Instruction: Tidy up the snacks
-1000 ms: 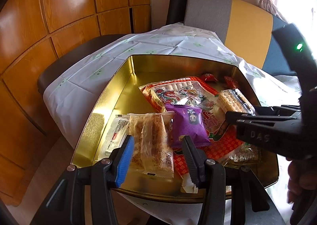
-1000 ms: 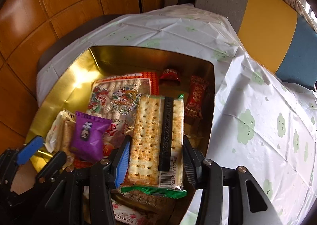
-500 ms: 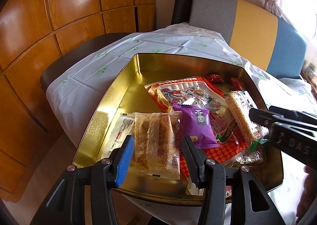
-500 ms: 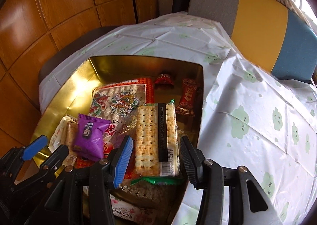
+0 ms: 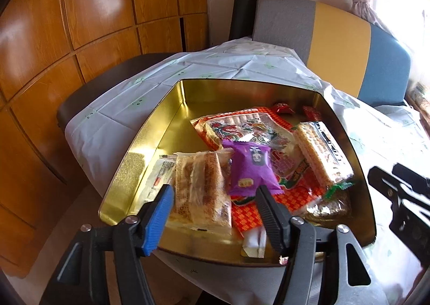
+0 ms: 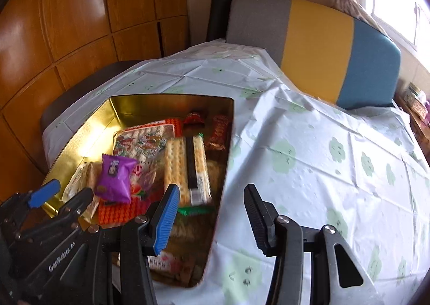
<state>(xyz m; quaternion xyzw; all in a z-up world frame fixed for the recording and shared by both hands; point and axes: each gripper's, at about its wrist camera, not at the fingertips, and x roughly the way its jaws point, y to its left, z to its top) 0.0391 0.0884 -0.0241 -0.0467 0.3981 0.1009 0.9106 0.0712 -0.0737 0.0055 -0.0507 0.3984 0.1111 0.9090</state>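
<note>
Your left gripper (image 5: 212,213) hangs over the near rim of the gold tin (image 5: 150,144), jaws opening, with the clear-wrapped pastry pack (image 5: 201,189) lying between them but not pinched. Your right gripper (image 6: 211,217) sits apart and empty, straddling the tin's right wall with bare tablecloth (image 6: 336,170) stretching off to the right, so that's your free space. Inside, the tin's walls are smooth, shiny and angled, and the back left corner is bare metal. The purple pouch (image 5: 251,168) is puffy, the cracker sleeve (image 5: 319,152) long and ridged, leaning along the right side over the flat red printed bag (image 5: 242,130). Two small red candies (image 5: 282,109) sit at the far wall.
</note>
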